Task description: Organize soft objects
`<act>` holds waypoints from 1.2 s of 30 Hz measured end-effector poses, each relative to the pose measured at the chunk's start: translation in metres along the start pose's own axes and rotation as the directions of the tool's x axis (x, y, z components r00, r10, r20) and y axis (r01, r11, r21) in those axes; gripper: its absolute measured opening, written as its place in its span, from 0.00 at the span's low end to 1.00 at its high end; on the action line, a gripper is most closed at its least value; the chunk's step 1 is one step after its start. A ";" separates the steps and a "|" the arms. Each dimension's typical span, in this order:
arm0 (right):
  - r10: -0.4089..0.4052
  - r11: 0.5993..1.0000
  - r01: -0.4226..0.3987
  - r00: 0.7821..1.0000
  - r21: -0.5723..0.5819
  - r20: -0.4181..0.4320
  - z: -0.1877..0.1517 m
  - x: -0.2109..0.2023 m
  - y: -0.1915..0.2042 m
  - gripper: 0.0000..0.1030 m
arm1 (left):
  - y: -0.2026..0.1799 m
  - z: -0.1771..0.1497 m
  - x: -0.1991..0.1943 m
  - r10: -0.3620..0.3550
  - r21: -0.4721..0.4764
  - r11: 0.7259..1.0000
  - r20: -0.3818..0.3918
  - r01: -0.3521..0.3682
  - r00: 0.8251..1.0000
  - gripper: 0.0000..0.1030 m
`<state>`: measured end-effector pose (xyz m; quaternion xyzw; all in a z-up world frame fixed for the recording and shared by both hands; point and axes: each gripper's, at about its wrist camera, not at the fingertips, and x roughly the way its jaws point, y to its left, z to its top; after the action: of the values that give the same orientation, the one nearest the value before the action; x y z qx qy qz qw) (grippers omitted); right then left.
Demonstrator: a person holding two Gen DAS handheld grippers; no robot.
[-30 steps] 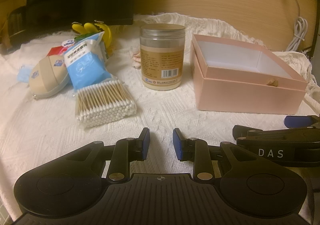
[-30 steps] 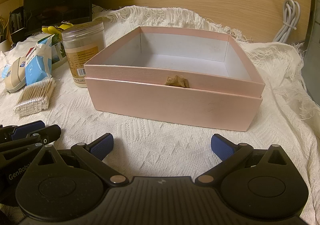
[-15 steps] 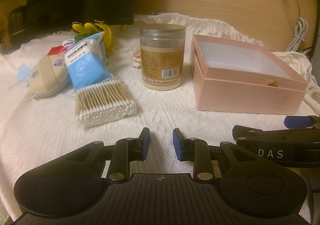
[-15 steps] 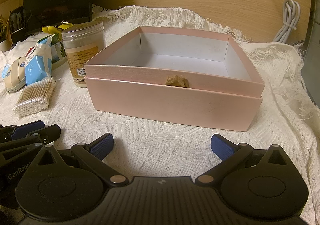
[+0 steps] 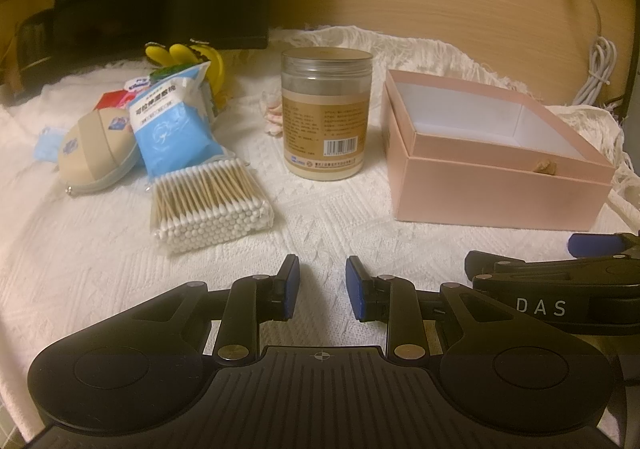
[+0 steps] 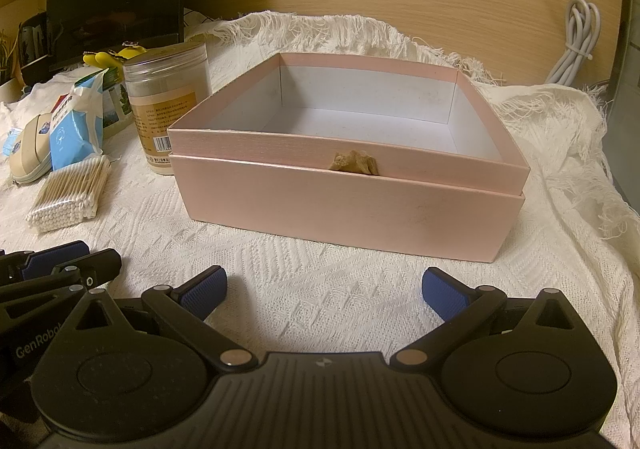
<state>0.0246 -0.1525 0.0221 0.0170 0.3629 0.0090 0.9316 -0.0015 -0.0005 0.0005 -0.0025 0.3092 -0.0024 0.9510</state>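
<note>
Both grippers hold nothing: my left gripper point(image 5: 322, 287) has its pads a narrow gap apart, my right gripper point(image 6: 324, 291) is spread wide. I judge the cotton swab pack point(image 5: 210, 205) the nearest pick, ahead and to the left of the left gripper, its sticks running away from me, slightly skewed. The pink box point(image 6: 348, 185) sits straight ahead of the right gripper. Only the right view shows the box floor, bare; only the left view shows the swab pack whole.
</note>
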 end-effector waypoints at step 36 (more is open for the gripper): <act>0.026 0.999 -0.032 0.982 -0.031 -0.188 0.017 0.017 -0.004 1.00 | 0.053 0.030 -0.006 -0.202 -0.109 0.976 -0.120 0.189 0.972 0.28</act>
<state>0.0485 -0.1567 0.0229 0.0055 0.4485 0.0304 0.8933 0.0115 0.0522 0.0277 -0.0788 0.3689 -0.0814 0.9226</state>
